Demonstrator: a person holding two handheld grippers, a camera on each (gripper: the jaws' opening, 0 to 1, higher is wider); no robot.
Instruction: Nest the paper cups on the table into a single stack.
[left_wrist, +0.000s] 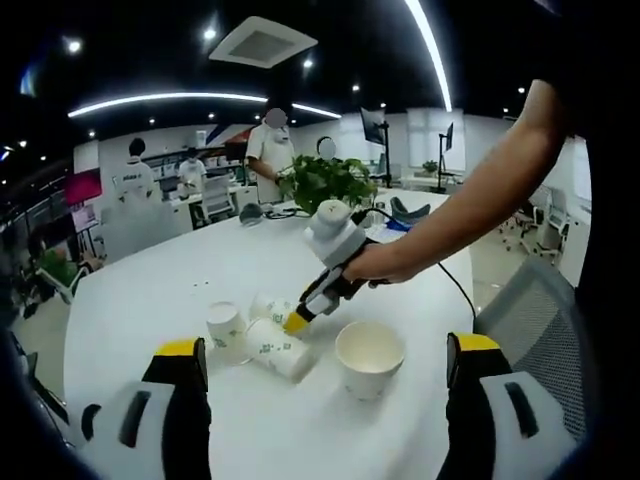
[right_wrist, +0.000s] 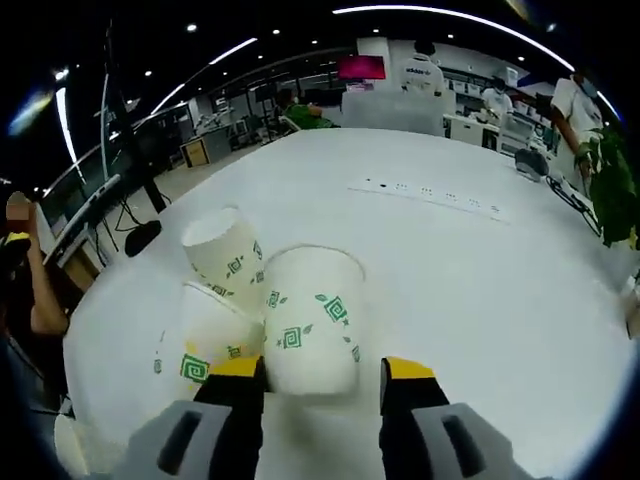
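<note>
Several white paper cups with green prints lie near the front of the round white table (left_wrist: 150, 290). One cup (left_wrist: 370, 358) stands upright with its mouth open, straight ahead between my left gripper's (left_wrist: 328, 350) wide-open jaws. To its left, a cup (left_wrist: 278, 348) lies on its side beside another (left_wrist: 225, 328), with a third (left_wrist: 268, 305) behind. My right gripper (left_wrist: 300, 318), held in a hand, reaches that lying cup. In the right gripper view the right gripper (right_wrist: 320, 372) is shut on a cup (right_wrist: 312, 315). Two other cups (right_wrist: 225, 250) (right_wrist: 205, 345) touch it on the left.
A power strip (right_wrist: 430, 195) lies farther out on the table. A potted plant (left_wrist: 325, 180) and cables sit at the far edge. A mesh chair (left_wrist: 530, 300) stands at the right. People stand among desks beyond.
</note>
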